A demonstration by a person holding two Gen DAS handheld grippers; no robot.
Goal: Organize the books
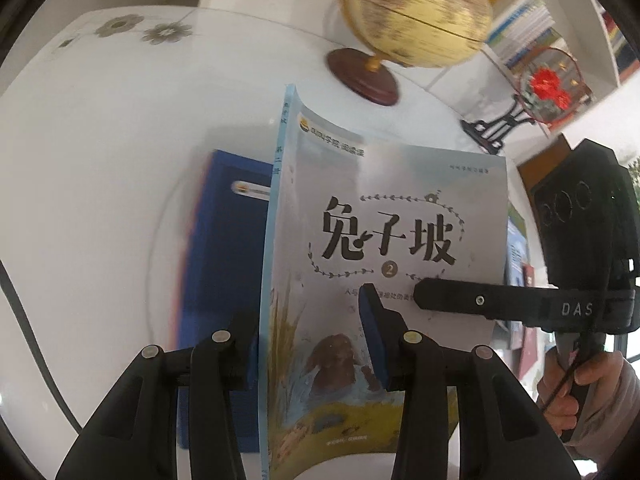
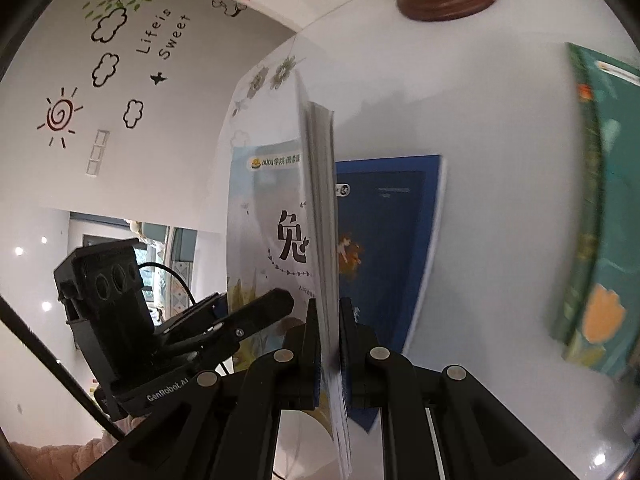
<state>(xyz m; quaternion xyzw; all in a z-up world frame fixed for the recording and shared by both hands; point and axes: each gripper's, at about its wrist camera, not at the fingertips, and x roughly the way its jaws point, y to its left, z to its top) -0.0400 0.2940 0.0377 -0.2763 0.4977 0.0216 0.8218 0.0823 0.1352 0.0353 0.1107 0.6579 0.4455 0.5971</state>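
Pale-blue paperback (image 1: 384, 240) with a rabbit on its cover hangs above the white table (image 1: 100, 152), gripped by both your tools: your left gripper (image 1: 316, 344) clamps its spine edge, your right gripper (image 2: 330, 344) pinches its page edge tight. Beneath lies a dark-blue book (image 2: 392, 240); a green book (image 2: 600, 208) and cream globe (image 1: 416, 12) stand nearby.

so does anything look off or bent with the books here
Yes: the pale book, held up off the table by the left gripper and right gripper, bows along its spine edge, its cover curving. The blue book lies flat beneath; the green book lies apart.
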